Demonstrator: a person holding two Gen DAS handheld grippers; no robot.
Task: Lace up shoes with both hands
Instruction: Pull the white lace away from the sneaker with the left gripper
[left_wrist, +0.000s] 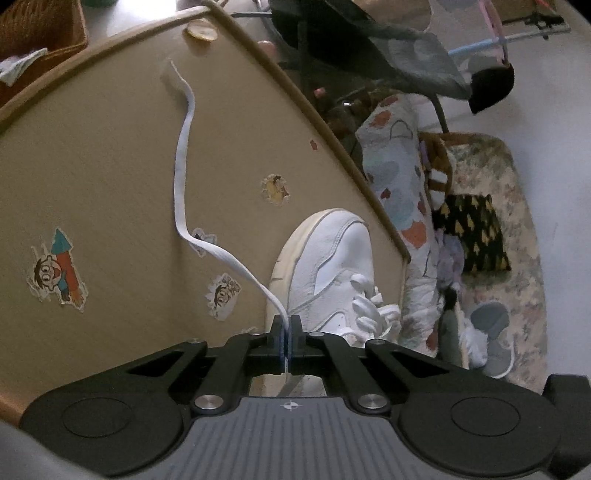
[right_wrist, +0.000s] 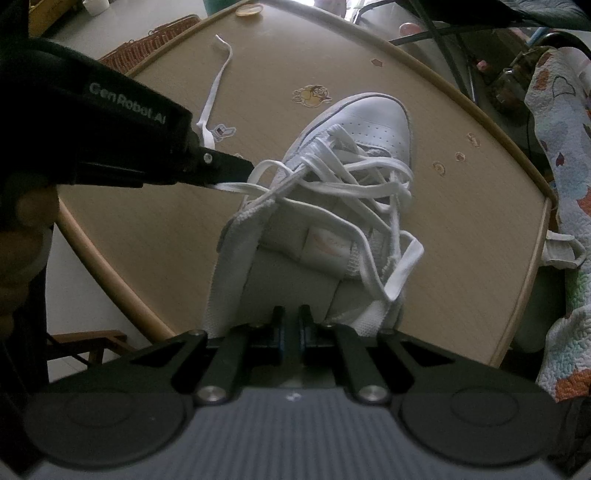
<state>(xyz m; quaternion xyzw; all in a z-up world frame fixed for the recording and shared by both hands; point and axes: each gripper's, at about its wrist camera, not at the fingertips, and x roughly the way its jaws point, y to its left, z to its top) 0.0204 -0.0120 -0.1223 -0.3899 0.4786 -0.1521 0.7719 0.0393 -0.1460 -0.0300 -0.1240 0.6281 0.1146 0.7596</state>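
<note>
Pinching the white lace (left_wrist: 184, 147) flat between the left gripper (left_wrist: 287, 334) jaws, you keep one free end under control just left of the white sneaker (right_wrist: 332, 192); the jaws are fully closed on it, and the slack beyond them trails away from the shoe across the surface (left_wrist: 92, 177) toward its far rim. Holding it that close to the eyelets probably lets you steer the end into the next hole without the rest dragging.

Your right gripper (right_wrist: 291, 332) points steeply down over the heel end of the sneaker, its jaws drawn to a narrow slit. Grey collar material sits right at the slit, but I cannot tell whether the pads actually pinch it or only hover there. If they do grip, that would steady the shoe against the pull from the left.

Across the sneaker's tongue the lace lies in loose, tangled crossings, with one loop spilling off the right side, so the lacing looks far from finished.

The sneaker sits near the right edge of a pale wooden surface with a raised rim, dotted with cartoon stickers (left_wrist: 59, 273). Left of the sneaker and beyond the rim stands a wicker basket (right_wrist: 147, 44); to the shoe's right a patterned quilt (left_wrist: 399, 184) is heaped, with a floral rug (left_wrist: 517, 229) on the floor past it.
</note>
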